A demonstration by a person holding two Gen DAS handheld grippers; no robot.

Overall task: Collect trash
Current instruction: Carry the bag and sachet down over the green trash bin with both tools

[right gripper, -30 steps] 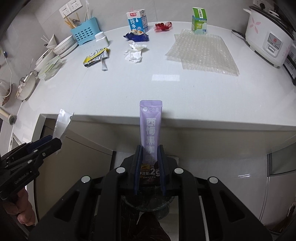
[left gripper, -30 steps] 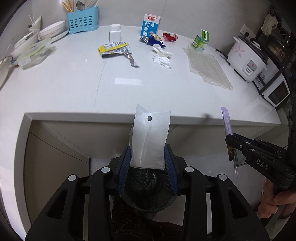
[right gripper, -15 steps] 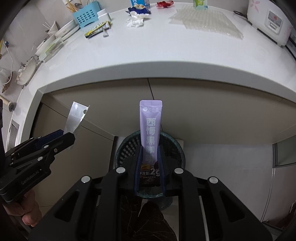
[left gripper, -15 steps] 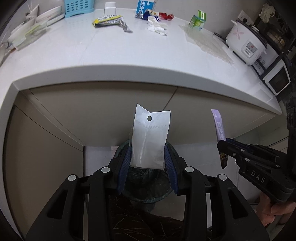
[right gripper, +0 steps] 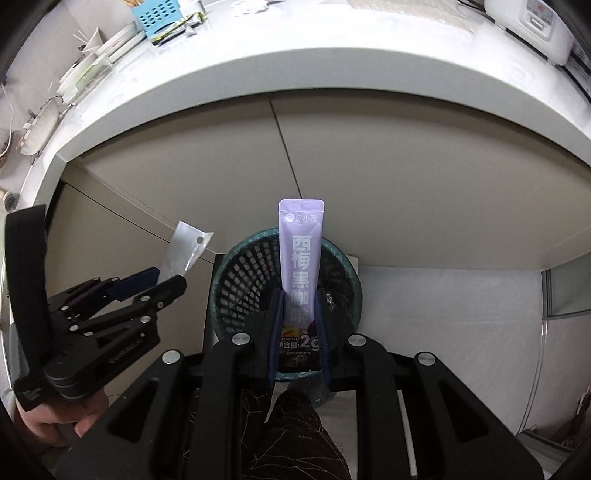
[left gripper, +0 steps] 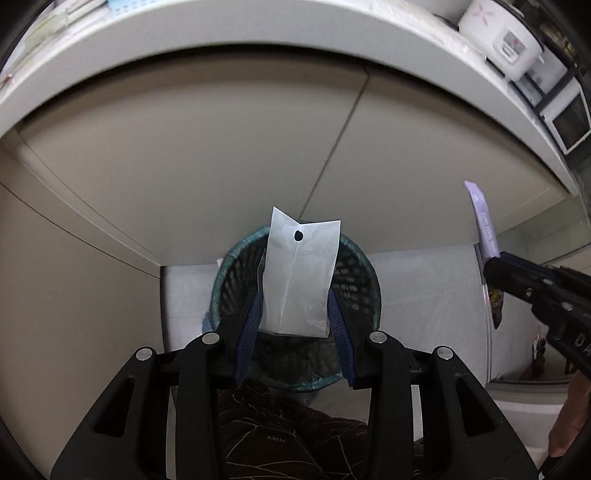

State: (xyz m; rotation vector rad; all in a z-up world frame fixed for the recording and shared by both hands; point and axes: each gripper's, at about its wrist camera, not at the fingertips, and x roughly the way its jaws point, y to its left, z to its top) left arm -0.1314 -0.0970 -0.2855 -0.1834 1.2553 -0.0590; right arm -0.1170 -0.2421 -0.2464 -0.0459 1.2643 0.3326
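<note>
My left gripper is shut on a clear plastic bag with a punched hole, held upright over the dark mesh trash bin on the floor. My right gripper is shut on a purple coffee sachet, also upright above the bin. In the right wrist view the left gripper with its bag is at the left. In the left wrist view the right gripper with the sachet is at the right.
The beige cabinet front stands just behind the bin, under the white counter edge. On the counter are a blue utensil basket, dishes and a rice cooker. My patterned trouser leg is below the grippers.
Both grippers have dropped from counter height down below the counter edge and now hang over the bin, which looks larger and closer. Both keep their hold.
</note>
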